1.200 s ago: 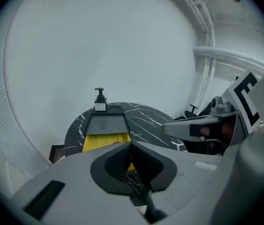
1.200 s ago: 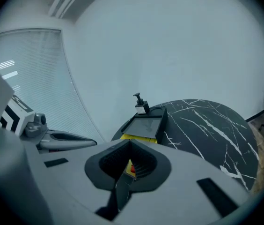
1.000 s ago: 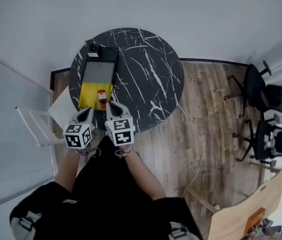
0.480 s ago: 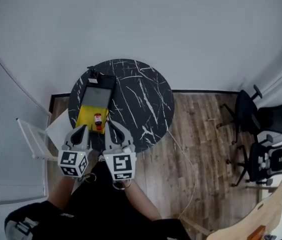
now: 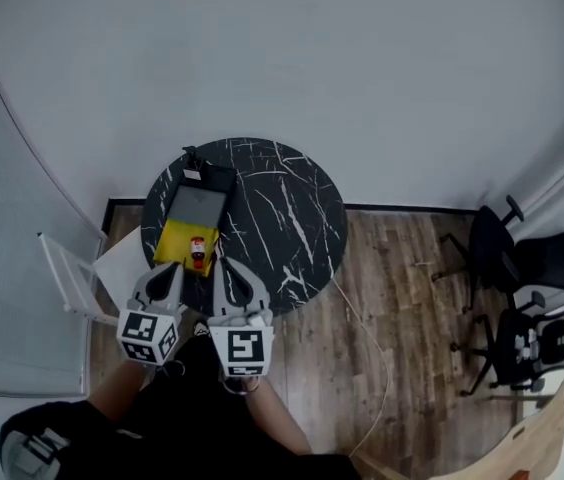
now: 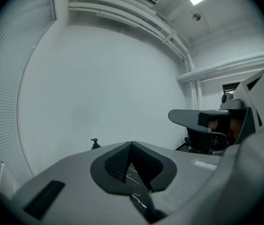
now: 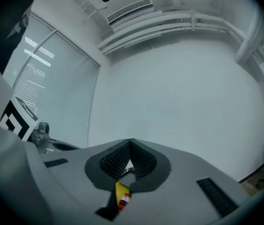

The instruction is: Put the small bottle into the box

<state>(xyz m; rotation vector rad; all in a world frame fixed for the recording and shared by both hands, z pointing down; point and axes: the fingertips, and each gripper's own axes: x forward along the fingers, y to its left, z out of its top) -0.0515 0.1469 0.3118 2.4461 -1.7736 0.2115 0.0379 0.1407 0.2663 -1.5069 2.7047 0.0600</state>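
**Both tongs shut and empty, bottle lying on the yellow of the box**

At the 8 o'clock edge of the round marble table [image 5: 282,208], the small bottle [image 5: 198,251] lay on its side on the yellow part of the box [image 5: 175,240], with the box's grey half beyond it toward 12. My left tongs [image 5: 169,271] and right tongs [image 5: 225,266] hung just short of it. Each pair was closed tip to tip, and nothing was between the jaws.

I judged the bottle light and probably plastic, stiff enough to squeeze. It looked round and smooth, so it would likely roll or slide under a careless pinch. I would have taken it across the middle of the body, square to its length, and not by the red cap.

Much stayed unclear. I could not tell whether the yellow was the box's floor or an opened flap, so I could not tell whether the bottle already counted as inside. The box's walls did not show. The label was too small to read. The right gripper view caught the bottle [image 7: 121,199] only through the slot under the jaws, and the left gripper view missed it entirely.
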